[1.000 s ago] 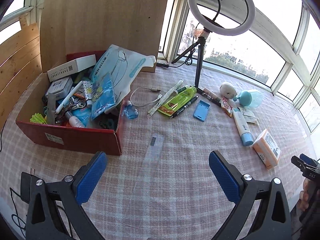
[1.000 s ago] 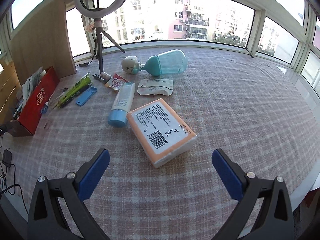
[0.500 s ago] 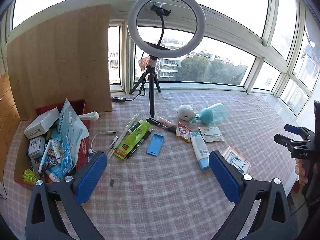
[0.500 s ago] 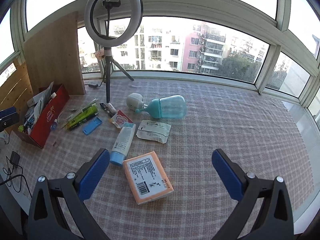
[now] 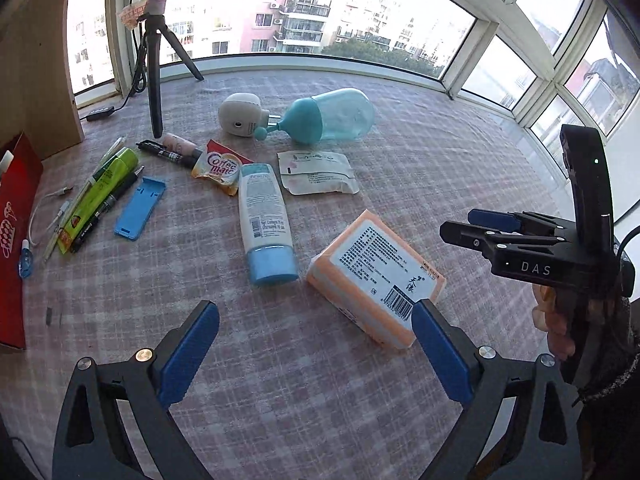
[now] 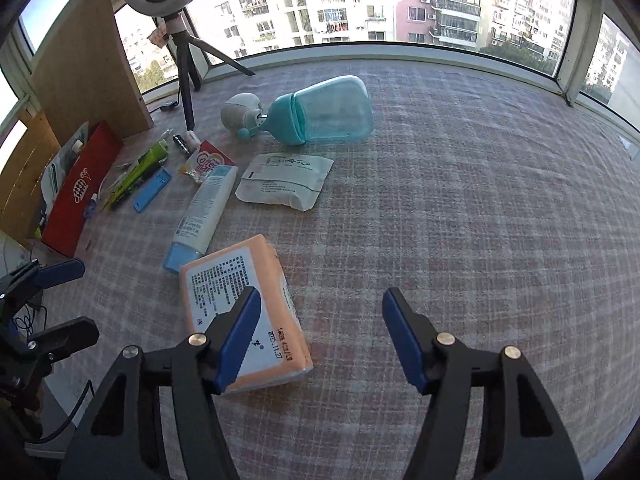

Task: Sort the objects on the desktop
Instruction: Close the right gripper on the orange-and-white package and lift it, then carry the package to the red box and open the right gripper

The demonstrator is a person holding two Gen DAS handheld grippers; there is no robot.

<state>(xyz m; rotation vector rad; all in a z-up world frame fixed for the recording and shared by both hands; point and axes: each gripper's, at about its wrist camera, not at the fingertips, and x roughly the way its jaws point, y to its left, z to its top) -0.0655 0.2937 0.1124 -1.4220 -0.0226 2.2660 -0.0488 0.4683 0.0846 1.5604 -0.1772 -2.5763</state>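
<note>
Both grippers have swung over to the orange tissue pack [image 6: 240, 308]; right gripper [image 6: 320, 336], empty and closing, hangs nearer, just right of it; left gripper [image 5: 316, 344] gapes wide, closing slightly.

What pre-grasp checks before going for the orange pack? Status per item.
1. Orange pack lies flat on the checked cloth, free of other items: ok.
2. Right hand-held gripper empty: ok. Jaws are closing and nothing is between them.
3. Right gripper centred on pack: not ok. Pack sits under its left finger, not in the gap.
4. Left hand-held gripper empty, open: ok. Its right finger overlaps the pack's near corner.
5. Blue-capped tube clear of pack: ok in the left wrist view, a gap shows.
6. Red box has room: cannot tell, the inside is hidden.
</note>
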